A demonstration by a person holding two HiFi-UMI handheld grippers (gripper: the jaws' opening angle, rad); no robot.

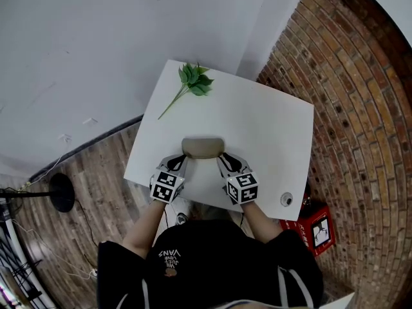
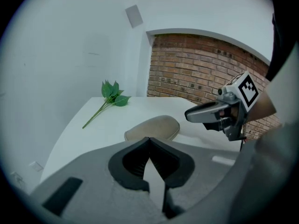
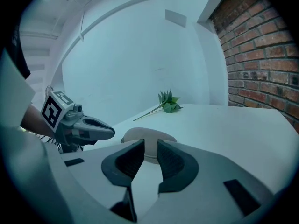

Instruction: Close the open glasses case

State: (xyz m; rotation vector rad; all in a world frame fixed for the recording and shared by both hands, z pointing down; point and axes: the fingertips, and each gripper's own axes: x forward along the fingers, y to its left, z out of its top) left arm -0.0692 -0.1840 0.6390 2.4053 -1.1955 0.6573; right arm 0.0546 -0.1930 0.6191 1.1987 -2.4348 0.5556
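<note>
A beige oval glasses case lies near the front edge of the white table. Its lid looks down on the base, and I see no gap in the left gripper view or the right gripper view. My left gripper sits just short of the case's left end, its jaws shut and empty. My right gripper sits at the case's right end, its jaws a little apart with nothing between them; the case lies just beyond their tips.
A green leafy sprig lies at the table's far left corner. A small round fitting is at the near right corner. A brick wall runs along the right, with a red box on the floor. A black stand base is at left.
</note>
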